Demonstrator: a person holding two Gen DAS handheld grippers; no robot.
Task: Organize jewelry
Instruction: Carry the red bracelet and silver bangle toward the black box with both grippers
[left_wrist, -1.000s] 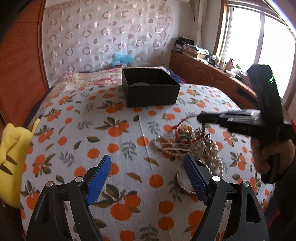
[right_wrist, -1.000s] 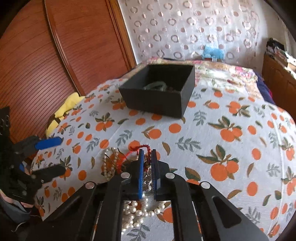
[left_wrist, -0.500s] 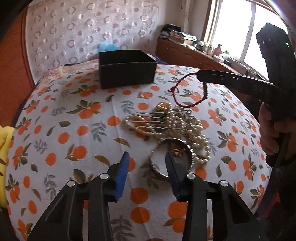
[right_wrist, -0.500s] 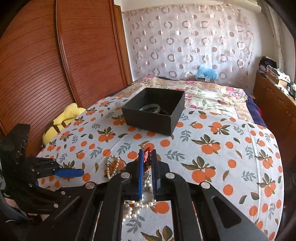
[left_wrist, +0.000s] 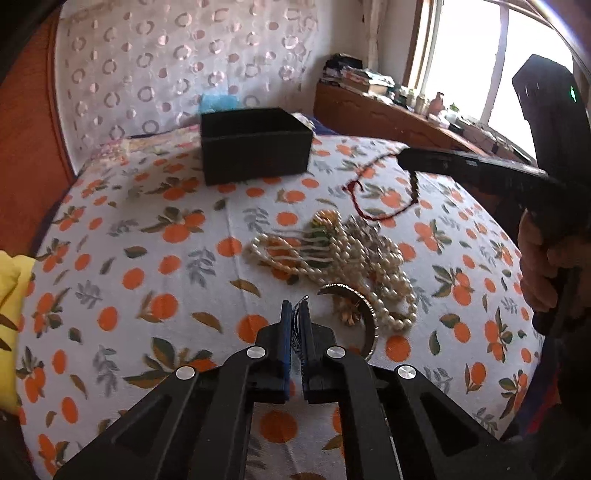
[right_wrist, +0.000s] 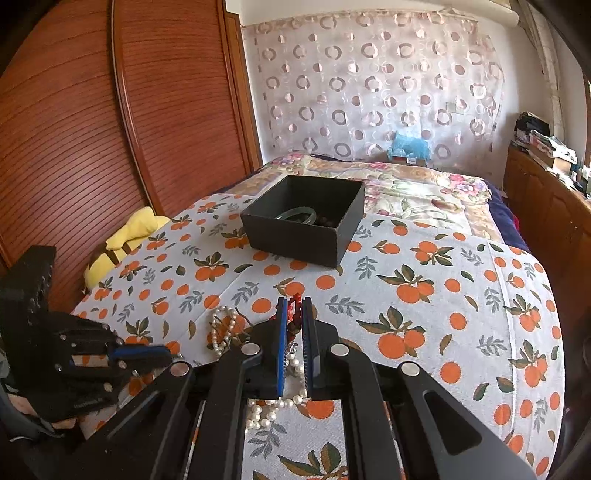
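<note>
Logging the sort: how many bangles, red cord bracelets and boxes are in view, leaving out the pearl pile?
Bangles: 2, a silver bangle and a green bangle
Red cord bracelet: 1
Black box: 1
Total: 4

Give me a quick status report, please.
Left gripper just closed on the silver bangle. Right gripper shut on red cord bracelet, lifted. Black box path unobstructed.

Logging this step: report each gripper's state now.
Left gripper: just closed on the silver bangle's rim.
Right gripper: shut on the red cord bracelet, lifted clear.
</note>
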